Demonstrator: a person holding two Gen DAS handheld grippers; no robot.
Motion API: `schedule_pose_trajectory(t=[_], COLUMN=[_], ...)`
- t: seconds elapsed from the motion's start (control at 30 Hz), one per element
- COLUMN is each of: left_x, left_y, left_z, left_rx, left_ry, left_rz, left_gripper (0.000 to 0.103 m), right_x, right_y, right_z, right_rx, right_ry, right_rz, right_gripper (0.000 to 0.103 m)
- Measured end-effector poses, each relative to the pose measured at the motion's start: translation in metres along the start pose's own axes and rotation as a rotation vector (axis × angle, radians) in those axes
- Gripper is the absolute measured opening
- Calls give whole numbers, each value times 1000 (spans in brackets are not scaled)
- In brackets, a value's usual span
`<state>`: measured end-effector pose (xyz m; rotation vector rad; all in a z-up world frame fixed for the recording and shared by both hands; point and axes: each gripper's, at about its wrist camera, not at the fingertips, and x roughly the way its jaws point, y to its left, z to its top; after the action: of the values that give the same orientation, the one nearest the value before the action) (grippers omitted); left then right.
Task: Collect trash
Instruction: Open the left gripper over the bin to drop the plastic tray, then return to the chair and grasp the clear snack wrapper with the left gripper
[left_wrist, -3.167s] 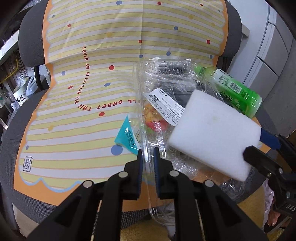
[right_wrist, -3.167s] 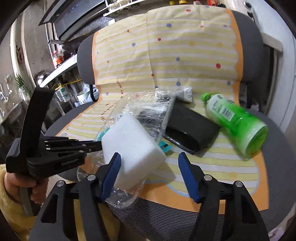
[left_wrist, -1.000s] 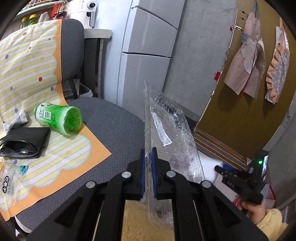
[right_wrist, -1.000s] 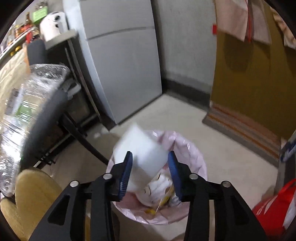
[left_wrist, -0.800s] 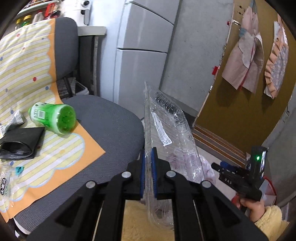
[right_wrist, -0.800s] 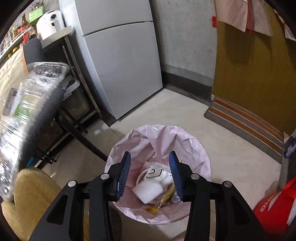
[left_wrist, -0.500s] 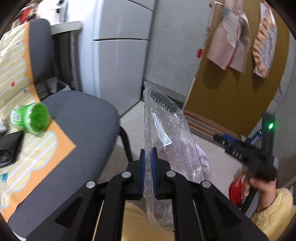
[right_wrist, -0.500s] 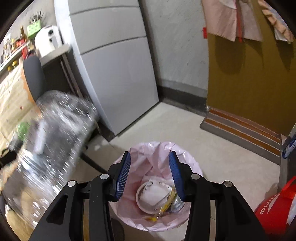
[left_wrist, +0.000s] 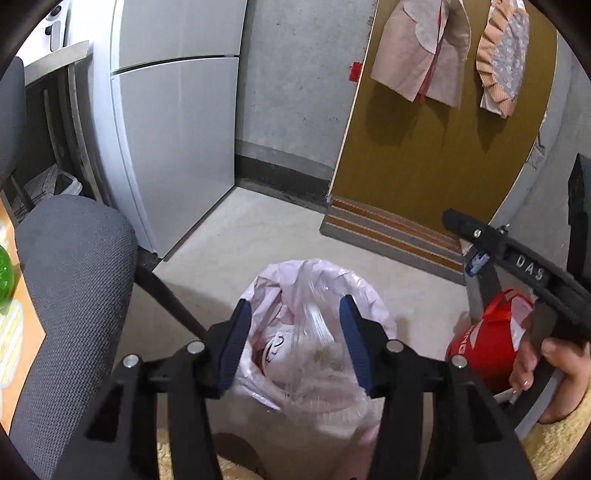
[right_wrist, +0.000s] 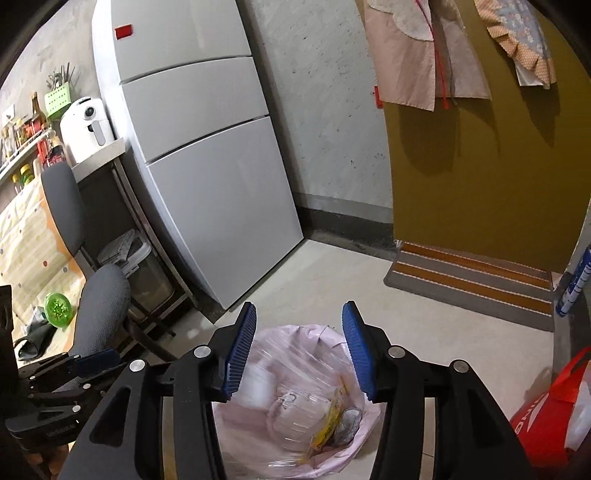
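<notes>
My left tongs (left_wrist: 291, 341) have just been opening; the clear plastic clamshell tray (left_wrist: 317, 354) lies loose between them over the pink-lined trash bin (left_wrist: 373, 317) at lower centre. My right tongs (right_wrist: 297, 354) stand open and empty, bare floor (right_wrist: 369, 288) beyond.

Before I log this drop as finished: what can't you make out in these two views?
- Clear plastic tray: motion-blurred in both views; whether it has settled in the bin is unclear.
- Bin's bottom: hidden by trash and the open left gripper.
- Green bottle: small, label unreadable.
- Red bag: cut by the edge.
</notes>
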<state>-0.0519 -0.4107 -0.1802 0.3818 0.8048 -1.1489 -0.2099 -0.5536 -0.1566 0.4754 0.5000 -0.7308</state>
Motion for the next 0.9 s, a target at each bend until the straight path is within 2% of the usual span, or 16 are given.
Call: schedule_pose_trajectory(t=[0.17, 0.5, 0.63, 0.9], left_x=[-10, -37, -55, -110], left_y=[15, 51, 65, 103], left_z=[-10, -20, -28, -51], left_rx=[-14, -115, -149, -261], left_ry=[-8, -31, -40, -109], left_rz=[75, 158, 207, 312], left_gripper=[48, 48, 48, 48], right_x=[9, 5, 4, -3], right_y=[8, 38, 60, 127], right_z=[-6, -9, -14, -13], right_rx=[-13, -72, -104, -239], right_ry=[31, 38, 50, 48], right_rz=[7, 47, 101, 250], right_gripper=[50, 50, 50, 51])
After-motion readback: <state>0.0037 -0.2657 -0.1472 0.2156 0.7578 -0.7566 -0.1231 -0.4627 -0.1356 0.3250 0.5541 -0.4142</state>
